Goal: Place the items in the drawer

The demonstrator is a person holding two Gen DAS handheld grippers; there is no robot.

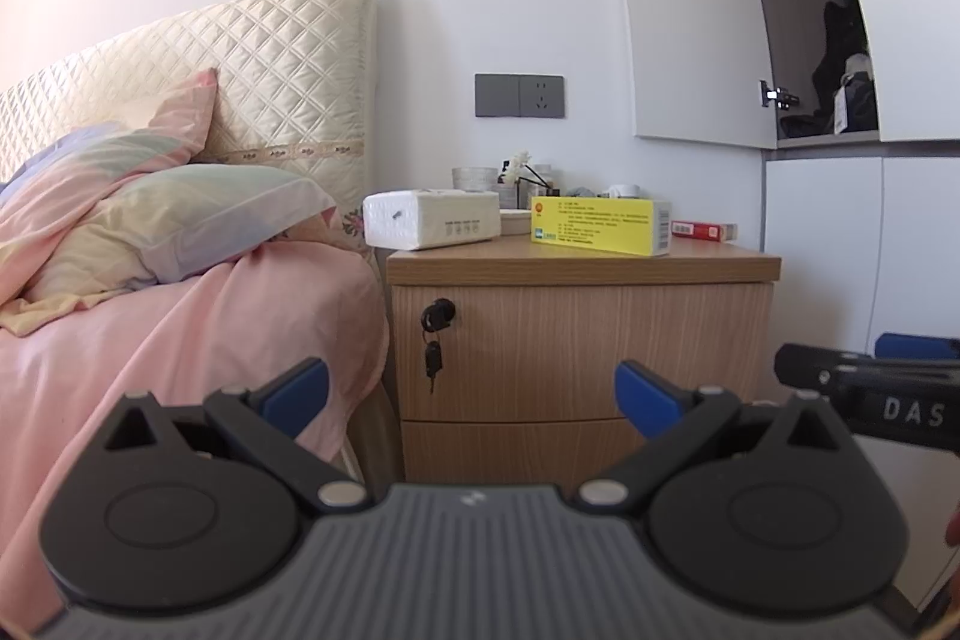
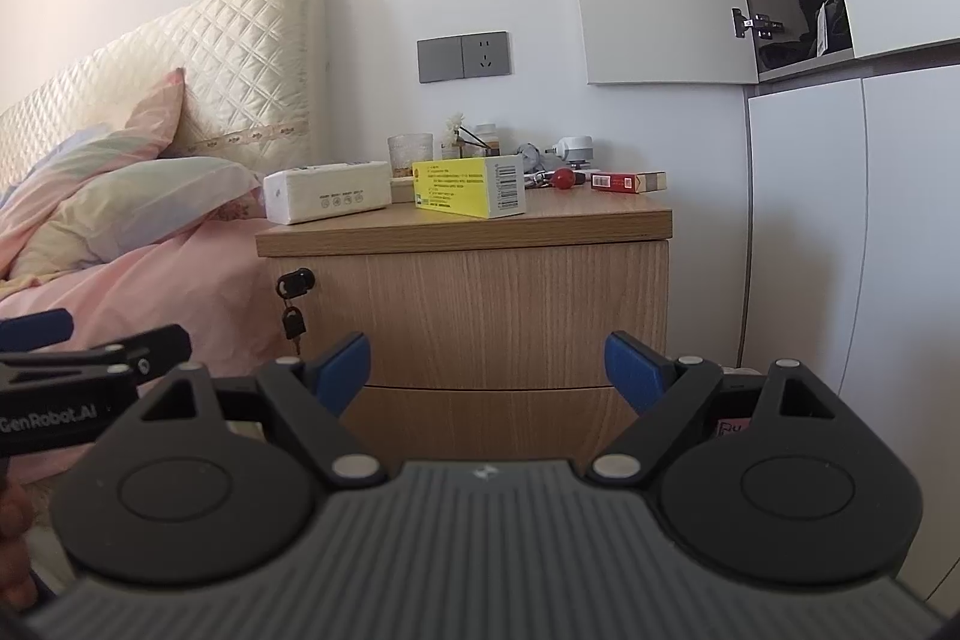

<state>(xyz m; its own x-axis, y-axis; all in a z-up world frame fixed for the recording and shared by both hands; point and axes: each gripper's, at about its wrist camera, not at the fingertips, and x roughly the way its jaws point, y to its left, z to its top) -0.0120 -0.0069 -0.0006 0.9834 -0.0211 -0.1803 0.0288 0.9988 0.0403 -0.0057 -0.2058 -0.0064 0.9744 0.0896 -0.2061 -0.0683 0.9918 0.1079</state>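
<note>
A wooden nightstand (image 1: pixel 582 352) (image 2: pixel 480 304) stands beside the bed, both its drawers shut, a key (image 1: pixel 433 358) (image 2: pixel 293 322) hanging from the top drawer's lock. On its top lie a white tissue pack (image 1: pixel 432 218) (image 2: pixel 327 192), a yellow box (image 1: pixel 600 225) (image 2: pixel 468 187) and a red cigarette pack (image 1: pixel 703 230) (image 2: pixel 627 181). My left gripper (image 1: pixel 474 394) is open and empty, facing the drawers from a distance. My right gripper (image 2: pixel 487 370) is open and empty too, at the left gripper's right side.
A bed with pink bedding (image 1: pixel 150 316) (image 2: pixel 120 274) and a quilted headboard (image 1: pixel 270 64) is left of the nightstand. A glass cup (image 2: pixel 410 152), small bottles and a red ball (image 2: pixel 564 176) stand at the back. White cabinets (image 2: pixel 852 220) rise on the right.
</note>
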